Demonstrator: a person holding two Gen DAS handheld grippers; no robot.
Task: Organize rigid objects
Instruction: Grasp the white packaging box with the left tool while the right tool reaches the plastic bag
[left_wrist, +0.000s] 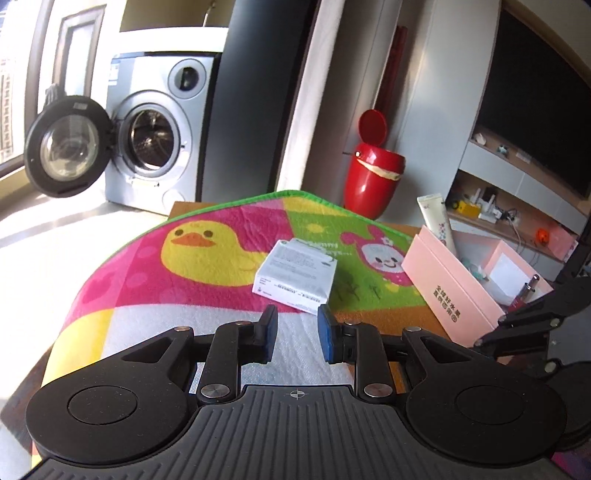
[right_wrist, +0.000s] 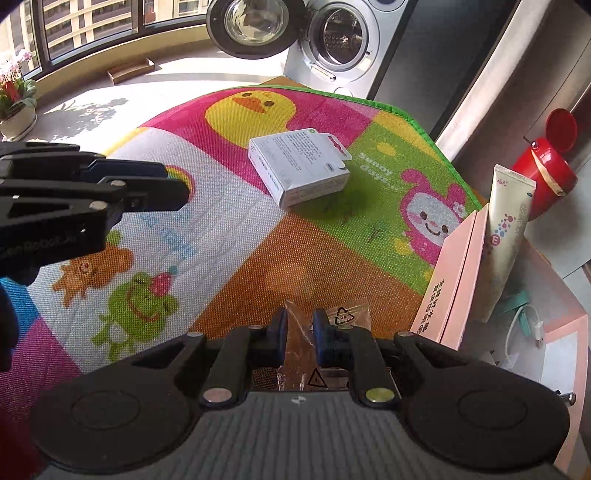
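A white printed carton (left_wrist: 295, 275) lies flat on the cartoon play mat (left_wrist: 207, 254); it also shows in the right wrist view (right_wrist: 301, 170). My left gripper (left_wrist: 296, 334) is open and empty, just short of the carton's near edge. My right gripper (right_wrist: 300, 332) is shut on a clear plastic packet (right_wrist: 303, 343) with a recycling mark, low over the mat's orange patch. A pink organizer box (left_wrist: 458, 291) stands at the mat's right edge (right_wrist: 458, 284) and holds a cream tube (right_wrist: 506, 236) upright.
A red bin (left_wrist: 373, 177) with its lid up stands behind the mat by the wall. A washing machine (left_wrist: 155, 133) with its door open is at the back left. The left gripper's body (right_wrist: 74, 199) reaches in over the mat's left side in the right wrist view.
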